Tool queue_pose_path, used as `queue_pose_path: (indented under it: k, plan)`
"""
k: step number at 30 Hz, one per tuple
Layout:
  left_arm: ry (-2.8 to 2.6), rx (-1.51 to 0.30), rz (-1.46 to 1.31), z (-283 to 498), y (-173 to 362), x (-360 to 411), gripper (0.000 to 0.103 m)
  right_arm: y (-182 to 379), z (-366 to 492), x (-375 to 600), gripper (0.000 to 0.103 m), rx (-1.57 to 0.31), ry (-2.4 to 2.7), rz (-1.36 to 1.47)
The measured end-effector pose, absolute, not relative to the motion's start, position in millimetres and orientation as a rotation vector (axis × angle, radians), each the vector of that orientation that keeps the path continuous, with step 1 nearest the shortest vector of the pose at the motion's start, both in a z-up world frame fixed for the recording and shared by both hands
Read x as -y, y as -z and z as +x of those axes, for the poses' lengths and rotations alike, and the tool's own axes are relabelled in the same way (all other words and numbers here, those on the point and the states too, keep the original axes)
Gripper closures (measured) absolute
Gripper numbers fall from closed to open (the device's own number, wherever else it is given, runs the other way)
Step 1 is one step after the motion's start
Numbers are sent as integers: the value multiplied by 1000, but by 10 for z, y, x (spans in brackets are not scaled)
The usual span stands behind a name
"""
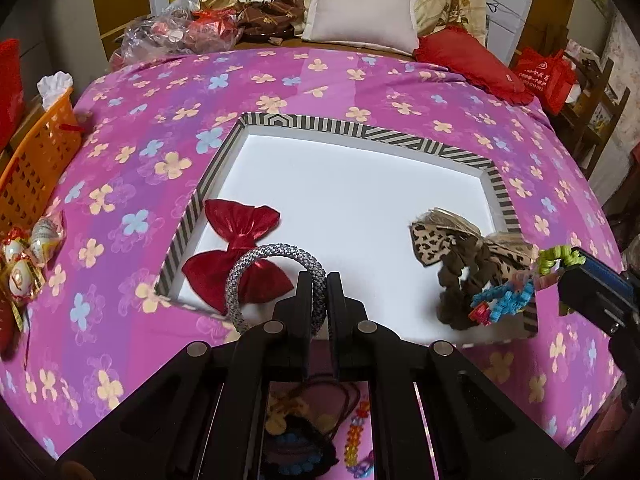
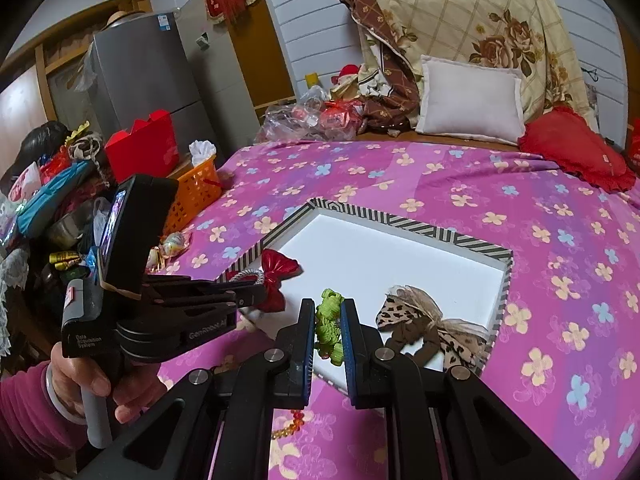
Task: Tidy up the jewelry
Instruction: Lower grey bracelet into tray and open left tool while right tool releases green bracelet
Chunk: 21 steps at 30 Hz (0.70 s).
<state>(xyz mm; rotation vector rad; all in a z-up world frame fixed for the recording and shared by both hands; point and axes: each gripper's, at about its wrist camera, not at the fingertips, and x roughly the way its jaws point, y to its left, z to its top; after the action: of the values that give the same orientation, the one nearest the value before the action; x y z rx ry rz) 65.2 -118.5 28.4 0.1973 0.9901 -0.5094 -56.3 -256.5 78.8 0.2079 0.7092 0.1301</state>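
— What does the room look like?

— A bed covered with a pink flowered bedspread (image 1: 360, 80), with a white pillow (image 1: 360, 12) and a red cushion (image 1: 472, 60) at its far end. An orange basket (image 1: 36, 160) stands off the bed's left edge. On the bedspread lies a shallow tray (image 1: 304, 122) with a striped rim and a white floor.

— Where is the left gripper?

— The left gripper (image 1: 320, 300) hangs over the tray's near edge, toward its near left corner. Its jaws are clamped on a grey braided bangle (image 1: 256, 272), which stands upright, pinched at its right side; the rest of the loop sticks out to the left of the fingers. Behind the loop, a red bow (image 1: 240, 256) lies on the tray floor by the left rim.

— And the right one?

— The right gripper (image 2: 328, 332) is closed on a stretchy bracelet of coloured plastic links (image 1: 516, 292). From its own camera only the green links show, squeezed between the blue pads. From the left camera the strand trails down from the fingers, green, then pink, blue and red, over the tray's near right corner.

— Anything else in the tray?

— A leopard-print hair bow with a brown scrunchie (image 2: 424, 328) lies near the right rim, just beside the hanging bracelet.

— Who holds the tools?

— A person's hand (image 2: 96, 380), in a magenta sleeve, grips the left gripper's handle.
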Motion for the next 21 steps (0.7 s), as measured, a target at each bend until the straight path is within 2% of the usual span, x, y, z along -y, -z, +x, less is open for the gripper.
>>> queue_pose_path:
  k: [21]
  plan:
    - [495, -1103, 186, 984, 152, 1486, 97, -113, -62, 2700, 91, -855, -129, 274]
